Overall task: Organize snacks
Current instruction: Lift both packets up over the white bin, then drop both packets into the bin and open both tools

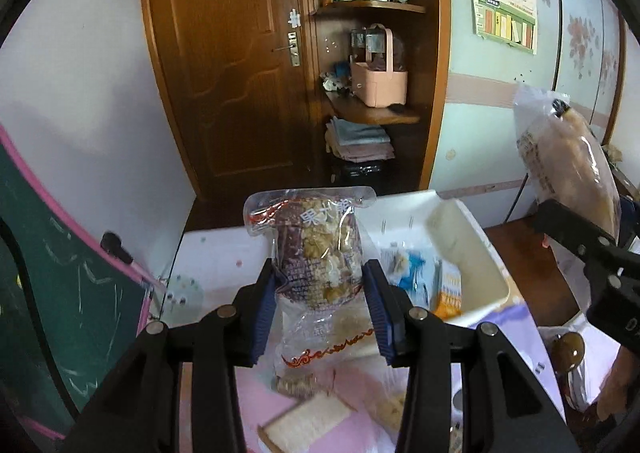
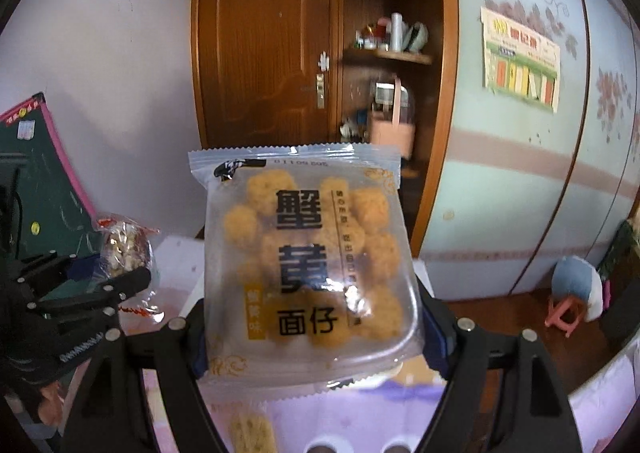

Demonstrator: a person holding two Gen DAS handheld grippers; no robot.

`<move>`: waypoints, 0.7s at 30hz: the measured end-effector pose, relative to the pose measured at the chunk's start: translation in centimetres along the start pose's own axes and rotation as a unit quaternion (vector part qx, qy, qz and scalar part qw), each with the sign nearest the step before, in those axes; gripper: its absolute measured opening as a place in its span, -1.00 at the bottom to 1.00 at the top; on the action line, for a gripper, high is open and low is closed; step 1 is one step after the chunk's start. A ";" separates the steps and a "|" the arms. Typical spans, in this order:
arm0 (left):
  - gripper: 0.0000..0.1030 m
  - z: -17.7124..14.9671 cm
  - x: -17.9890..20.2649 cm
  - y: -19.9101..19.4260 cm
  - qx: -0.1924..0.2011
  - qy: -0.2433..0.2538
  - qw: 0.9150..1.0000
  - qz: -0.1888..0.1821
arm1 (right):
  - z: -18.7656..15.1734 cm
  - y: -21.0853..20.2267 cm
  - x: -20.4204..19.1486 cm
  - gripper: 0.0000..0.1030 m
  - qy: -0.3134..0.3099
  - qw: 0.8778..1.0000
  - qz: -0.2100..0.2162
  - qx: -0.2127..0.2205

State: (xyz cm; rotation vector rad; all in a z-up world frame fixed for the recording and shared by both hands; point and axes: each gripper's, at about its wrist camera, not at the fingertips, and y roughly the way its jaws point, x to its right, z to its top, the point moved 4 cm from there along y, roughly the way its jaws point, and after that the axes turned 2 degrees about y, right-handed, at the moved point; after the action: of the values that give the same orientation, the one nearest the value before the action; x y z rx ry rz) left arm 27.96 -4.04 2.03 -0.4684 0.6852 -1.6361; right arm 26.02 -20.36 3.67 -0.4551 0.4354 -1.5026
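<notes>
My left gripper (image 1: 322, 293) is shut on a clear bag of nut and red-date snack (image 1: 316, 253) and holds it upright above the table. My right gripper (image 2: 316, 327) is shut on a clear pack of yellow crab-roe noodle balls (image 2: 308, 265), held upright in the air. The right gripper and its pack also show in the left wrist view (image 1: 568, 165) at the right. The left gripper with its bag shows in the right wrist view (image 2: 124, 245) at the left. A white bin (image 1: 480, 253) behind the left gripper holds several small snack packs (image 1: 420, 273).
More snack packs (image 1: 308, 421) lie on the pink cloth below. A green chalkboard (image 1: 60, 293) stands at the left. A wooden door (image 1: 224, 65) and open shelves (image 1: 376, 109) are behind. A small pink stool (image 2: 564, 313) stands on the floor at the right.
</notes>
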 end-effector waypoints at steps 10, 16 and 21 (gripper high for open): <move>-0.20 5.9 0.4 4.8 0.006 0.000 1.000 -0.009 | 3.0 5.9 0.9 0.56 0.006 0.999 -0.023 -0.026; -0.20 5.1 0.2 9.0 -0.029 -0.009 1.000 -0.005 | 1.8 10.1 1.4 0.56 0.010 0.997 -0.030 -0.070; -0.20 4.2 0.1 11.6 -0.050 -0.008 0.999 -0.003 | 1.0 12.9 1.8 0.56 0.021 0.994 -0.031 -0.103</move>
State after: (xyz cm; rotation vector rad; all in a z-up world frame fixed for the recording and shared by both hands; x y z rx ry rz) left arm 39.27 -5.89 -2.56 -0.5552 0.7564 -1.6065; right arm 37.43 -21.97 -2.44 -0.6052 0.6170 -1.5366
